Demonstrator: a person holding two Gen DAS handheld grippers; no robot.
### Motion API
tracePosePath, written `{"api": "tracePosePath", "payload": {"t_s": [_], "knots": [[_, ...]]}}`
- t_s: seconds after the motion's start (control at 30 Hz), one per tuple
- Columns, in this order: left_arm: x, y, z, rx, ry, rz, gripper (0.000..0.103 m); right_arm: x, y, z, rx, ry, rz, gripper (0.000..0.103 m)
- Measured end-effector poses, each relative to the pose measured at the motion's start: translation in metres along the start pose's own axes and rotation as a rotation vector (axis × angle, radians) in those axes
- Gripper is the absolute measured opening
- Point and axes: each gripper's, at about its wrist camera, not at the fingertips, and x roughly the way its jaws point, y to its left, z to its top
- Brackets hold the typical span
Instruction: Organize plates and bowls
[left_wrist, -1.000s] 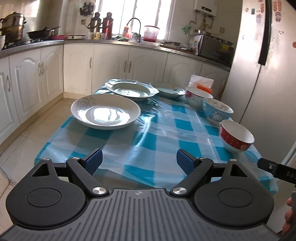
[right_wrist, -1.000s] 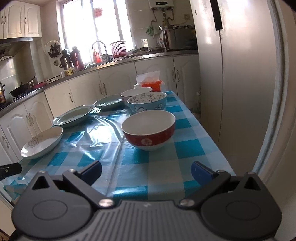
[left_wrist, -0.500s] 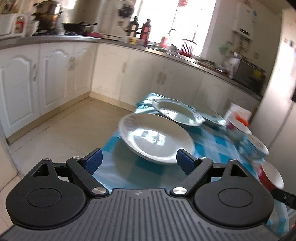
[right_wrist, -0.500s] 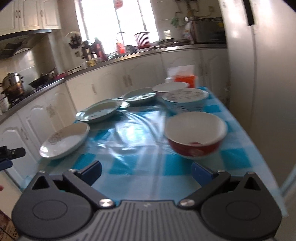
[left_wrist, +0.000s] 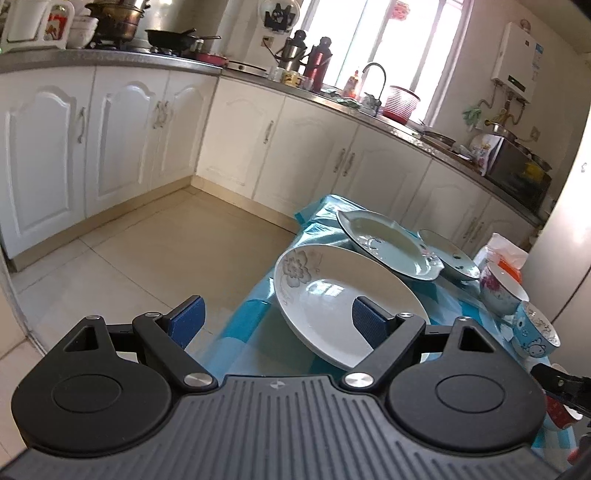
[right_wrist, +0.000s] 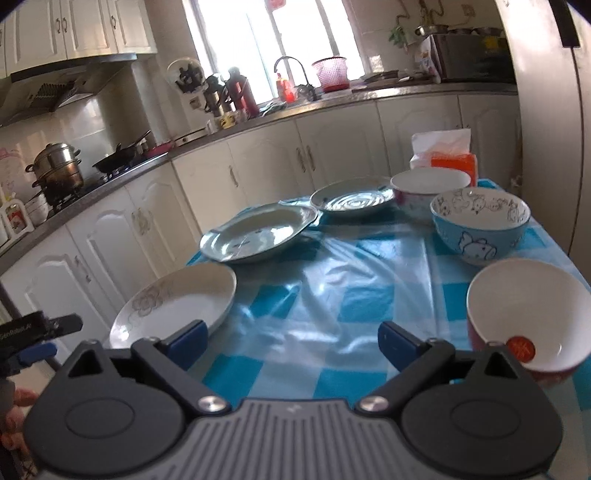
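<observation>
On the blue-and-white checked surface (right_wrist: 369, 306), under a clear glossy cover, three plates sit along the left side and three bowls along the right. Nearest on the left is the white plate (left_wrist: 343, 295), a shallow oval dish with a grey flower printed on its rim; it lies flat at the surface's edge. Beyond it, touching or just overlapping its far rim as far as the left wrist view shows, is the pale green plate (left_wrist: 388, 243), larger and with small dark markings inside. Farther back rests the small plate (right_wrist: 351, 199), round with a ringed, reflective inside.

On the right side, the red bowl (right_wrist: 524, 317) stands closest, white inside with a red round mark low on its inner wall and a red outer band. Behind it is the blue bowl (right_wrist: 480, 225), with cartoon animals drawn on the outside and around the inner rim. The floral bowl (right_wrist: 428, 188) stands farthest, white with pink flowers, just in front of a tissue pack (right_wrist: 447, 155) with an orange wrapper.

The left gripper (left_wrist: 277, 321) hovers over the near left edge of the surface, its blue fingers (left_wrist: 369, 325) spread wide and empty, one of them above the white plate. The right gripper (right_wrist: 291, 339) hangs over the near end, its fingers (right_wrist: 399, 341) likewise parted and holding nothing, the red bowl just to its right.
</observation>
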Motion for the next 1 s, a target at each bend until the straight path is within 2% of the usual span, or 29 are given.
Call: {"api": "tracePosePath", "payload": {"t_s": [0.23, 0.3, 0.43, 0.53, 0.7, 0.83, 0.9, 1.0], "knots": [[-0.008, -0.005, -0.005, 0.010, 0.026, -0.080, 0.103, -0.020, -0.028, -0.025, 0.106, 0.030, -0.099, 0.094], [-0.013, -0.013, -0.009, 0.048, 0.031, -0.108, 0.103, -0.039, -0.041, -0.033, 0.123, 0.013, -0.145, 0.093], [-0.020, -0.031, -0.018, 0.058, 0.065, -0.178, 0.103, -0.077, -0.070, -0.036, 0.158, -0.053, -0.249, 0.093], [-0.027, -0.049, -0.025, 0.070, 0.081, -0.220, 0.103, -0.092, -0.099, -0.030, 0.209, -0.086, -0.310, 0.088], [-0.035, -0.076, -0.037, 0.107, 0.110, -0.265, 0.103, -0.089, -0.142, -0.023, 0.368, -0.091, -0.292, 0.069], [-0.039, -0.094, -0.048, 0.152, 0.130, -0.294, 0.103, -0.075, -0.163, -0.021, 0.484, -0.050, -0.229, 0.053], [-0.038, -0.097, -0.052, 0.155, 0.143, -0.294, 0.103, -0.065, -0.170, -0.023, 0.522, -0.011, -0.211, 0.037], [-0.034, -0.097, -0.054, 0.158, 0.160, -0.290, 0.103, -0.057, -0.170, -0.022, 0.552, -0.003, -0.191, 0.031]]}}
